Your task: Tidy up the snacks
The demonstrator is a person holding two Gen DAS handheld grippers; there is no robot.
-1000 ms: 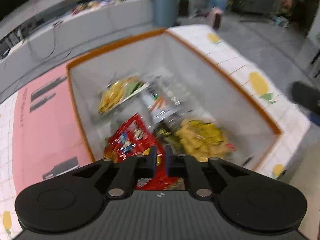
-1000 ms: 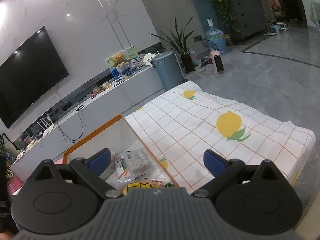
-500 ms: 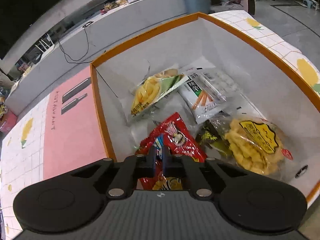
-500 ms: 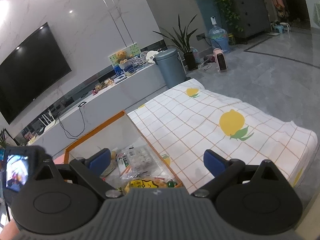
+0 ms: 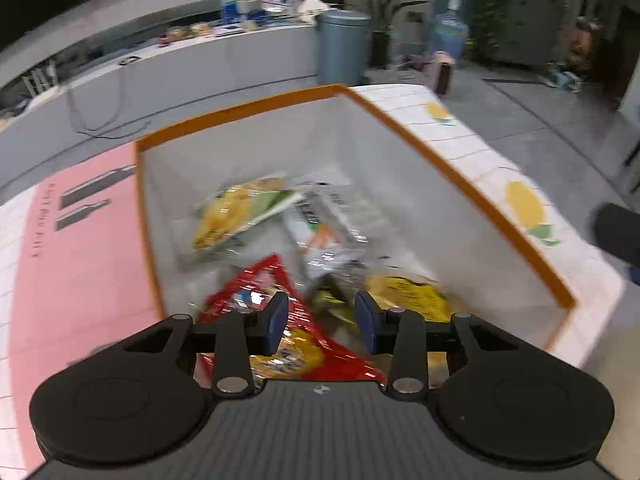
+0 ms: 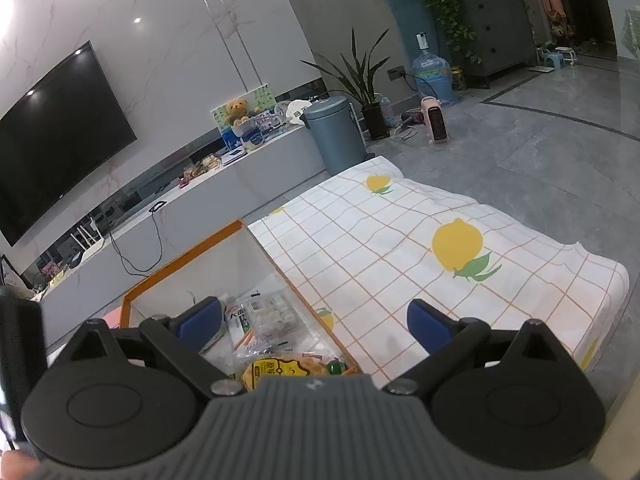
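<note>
**Claw opens over a box of snack bags**

The left claw [image 5: 321, 322] is opening above the orange-rimmed box [image 5: 460, 172] — its blue pads parted, the red snack bag [image 5: 304, 344] lying between and below them with no pad visibly pressing it. The bag rests at the box's near end, beside a yellow bag [image 5: 404, 300] and others further back. The right claw [image 6: 314, 324] hangs wide open and empty near the box's edge. Such packets look light, soft and crinkly — likely slippery, their contents crushable; a sealed edge or corner seems the safest hold.
</note>
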